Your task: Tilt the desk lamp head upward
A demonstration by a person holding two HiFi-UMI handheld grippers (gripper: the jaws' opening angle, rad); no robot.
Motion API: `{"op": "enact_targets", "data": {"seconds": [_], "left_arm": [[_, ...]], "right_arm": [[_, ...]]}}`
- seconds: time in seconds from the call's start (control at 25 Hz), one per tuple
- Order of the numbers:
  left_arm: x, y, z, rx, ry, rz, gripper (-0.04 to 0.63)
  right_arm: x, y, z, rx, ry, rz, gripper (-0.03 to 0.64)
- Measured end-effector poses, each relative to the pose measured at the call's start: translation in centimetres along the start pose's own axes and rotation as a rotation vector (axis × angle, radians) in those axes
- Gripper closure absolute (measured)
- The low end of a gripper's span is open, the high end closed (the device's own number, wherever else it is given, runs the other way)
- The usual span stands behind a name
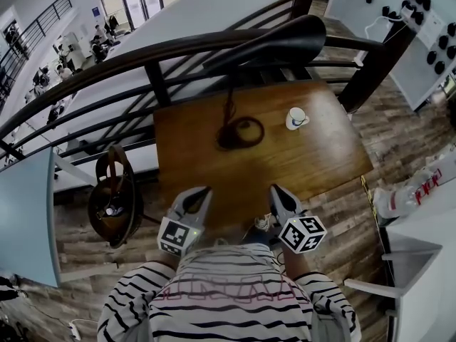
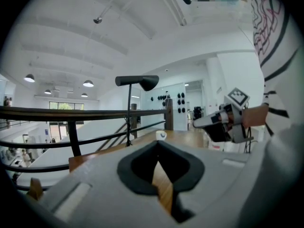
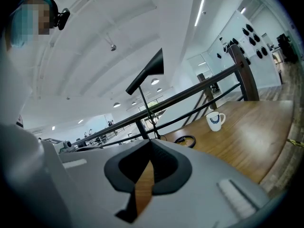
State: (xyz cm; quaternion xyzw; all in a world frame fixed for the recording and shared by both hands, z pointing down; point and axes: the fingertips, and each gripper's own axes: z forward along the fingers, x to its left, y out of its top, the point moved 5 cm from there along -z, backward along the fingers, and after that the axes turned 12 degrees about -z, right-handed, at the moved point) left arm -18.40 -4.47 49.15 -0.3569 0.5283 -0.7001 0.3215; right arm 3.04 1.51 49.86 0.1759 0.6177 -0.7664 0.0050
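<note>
My left claw (image 1: 204,191) and right claw (image 1: 275,189) are both clenched on nothing, well short of the mug (image 1: 296,117). The lamp (image 1: 241,132) stands on the tabletop (image 1: 320,162) left of that mug. I'd open one claw, come under the head (image 1: 285,38) at its mug-side end and lift slowly, so the base doesn't tip.

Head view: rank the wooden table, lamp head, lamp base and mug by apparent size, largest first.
1. wooden table
2. lamp head, though it is nearer the camera, which inflates it
3. lamp base
4. mug
</note>
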Motion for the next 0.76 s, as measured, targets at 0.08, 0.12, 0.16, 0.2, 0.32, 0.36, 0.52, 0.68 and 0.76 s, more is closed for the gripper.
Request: {"op": "enact_targets", "data": {"seconds": [0.08,0.12,0.16,0.2,0.32,0.36,0.52,0.68,0.76], "left_arm": [[-0.1,0.1,0.0,0.001,-0.004,0.000,0.592],[-0.1,0.1,0.0,0.000,-0.006,0.001,0.592],[-0.1,0.2,0.0,-0.001,-0.008,0.003,0.592],[-0.1,0.2,0.0,-0.001,-0.010,0.005,0.592],[-0.2,0.0,0.4,0.008,-0.011,0.009,0.592],[-0.2,-0.1,0.6,0.013,-0.011,0.009,0.592],[-0.4,-0.2,1.1,0.027,-0.017,0.010,0.592],[-0.4,-0.5,1.5,0.037,-0.021,0.009,0.592],[-0.4,-0.7,1.6,0.043,-0.020,0.011,0.592]], "right_arm": [[0.0,0.1,-0.1,0.000,-0.003,-0.005,0.617],[0.1,0.2,-0.1,-0.001,-0.004,-0.008,0.617],[0.1,0.3,-0.1,-0.002,-0.005,-0.010,0.617],[0.1,0.3,-0.1,-0.002,-0.006,-0.012,0.617],[-0.1,0.3,-0.2,-0.003,-0.009,-0.016,0.617],[-0.2,0.4,-0.3,-0.003,-0.010,-0.018,0.617],[-0.5,0.6,-0.5,-0.006,-0.020,-0.018,0.617],[-0.9,0.5,-0.5,-0.007,-0.027,-0.017,0.617],[-1.0,0.4,-0.6,-0.006,-0.030,-0.015,0.617]]}}
